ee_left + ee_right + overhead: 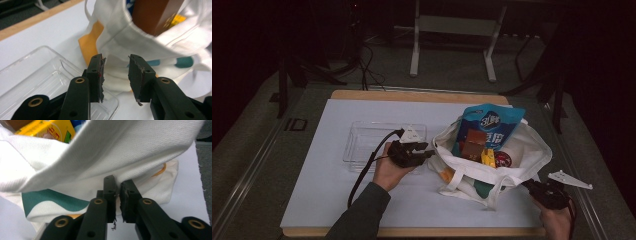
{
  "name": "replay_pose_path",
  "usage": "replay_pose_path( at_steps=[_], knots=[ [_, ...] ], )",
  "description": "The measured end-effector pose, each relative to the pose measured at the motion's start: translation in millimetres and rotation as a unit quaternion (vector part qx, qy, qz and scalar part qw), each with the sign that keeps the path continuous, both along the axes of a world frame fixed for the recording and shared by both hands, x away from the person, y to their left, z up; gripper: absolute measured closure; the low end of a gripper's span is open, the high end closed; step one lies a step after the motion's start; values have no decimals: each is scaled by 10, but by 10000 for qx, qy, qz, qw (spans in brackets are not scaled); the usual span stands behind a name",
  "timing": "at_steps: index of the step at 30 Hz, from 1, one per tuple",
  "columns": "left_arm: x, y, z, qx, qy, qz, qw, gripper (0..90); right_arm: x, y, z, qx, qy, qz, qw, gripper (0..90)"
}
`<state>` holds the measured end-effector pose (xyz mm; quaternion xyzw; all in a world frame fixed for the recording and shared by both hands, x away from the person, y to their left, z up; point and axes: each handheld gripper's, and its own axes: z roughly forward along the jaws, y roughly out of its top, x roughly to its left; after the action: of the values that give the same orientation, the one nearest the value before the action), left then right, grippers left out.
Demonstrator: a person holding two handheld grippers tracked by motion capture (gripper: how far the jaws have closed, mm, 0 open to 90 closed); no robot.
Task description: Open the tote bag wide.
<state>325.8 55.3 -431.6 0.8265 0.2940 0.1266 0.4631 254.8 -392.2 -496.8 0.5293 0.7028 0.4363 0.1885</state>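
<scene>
A white canvas tote bag (492, 167) with teal and orange print lies open at centre right of the high view on the white table sheet (327, 190); a blue snack pouch (492, 122), brown box (473, 144) and yellow pack (488, 157) stick out; the left gripper (115, 75) stands released just before the bag's rim, beside a clear plastic tray (362, 142); the right gripper (118, 200), lower right, is clenched, nothing visibly between its jaws.
</scene>
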Motion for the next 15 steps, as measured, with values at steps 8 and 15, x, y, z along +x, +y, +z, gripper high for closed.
replay_pose_path(
  at_steps=[8,15],
  knots=[
    [-110,-12,150,-129,-308,23,9994,611,23,35,-59,-199,157,55,9997,879],
    [-105,-146,185,8,-405,21,9992,597,79,76,-171,-383,483,97,9981,884]
  ],
)
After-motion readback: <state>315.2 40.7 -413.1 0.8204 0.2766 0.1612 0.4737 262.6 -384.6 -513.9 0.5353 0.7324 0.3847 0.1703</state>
